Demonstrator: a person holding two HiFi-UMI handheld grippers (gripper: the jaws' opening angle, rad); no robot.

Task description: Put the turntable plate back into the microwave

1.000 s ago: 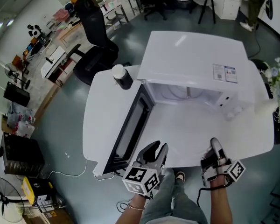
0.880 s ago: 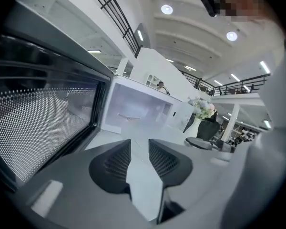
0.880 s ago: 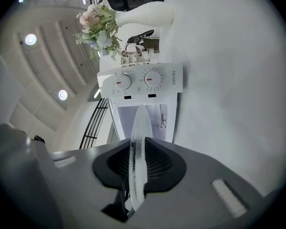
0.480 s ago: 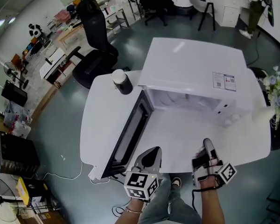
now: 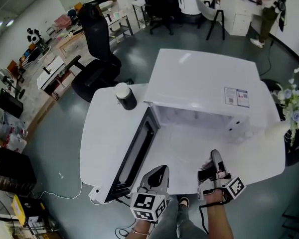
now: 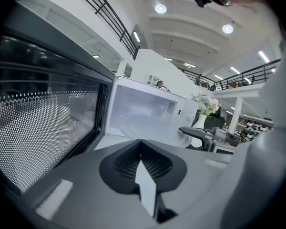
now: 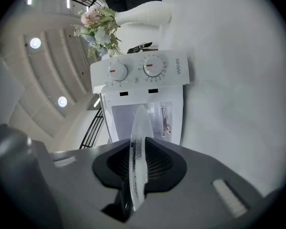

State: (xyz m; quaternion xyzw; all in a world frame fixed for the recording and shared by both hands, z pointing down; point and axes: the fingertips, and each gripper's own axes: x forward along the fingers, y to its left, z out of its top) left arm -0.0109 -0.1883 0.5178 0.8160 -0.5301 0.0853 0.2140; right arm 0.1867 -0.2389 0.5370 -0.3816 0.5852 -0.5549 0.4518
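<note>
Plate in hand, oven open: the right gripper (image 5: 213,159) is clamped on the rim of the glass plate (image 7: 137,147), which runs edge-on between its jaws. The microwave (image 7: 142,70) is straight ahead of it and the cavity (image 5: 199,117) is open. The left gripper (image 5: 159,172), jaws pressed together on nothing, hangs just beside the right one, with the swung-out door (image 5: 134,151) on its left. The carry looks to be in hand and the insertion not yet begun. The next move likely calls for pushing the plate forward through the opening, clear of the frame, then setting it centred on the cavity floor before the jaws let go.
</note>
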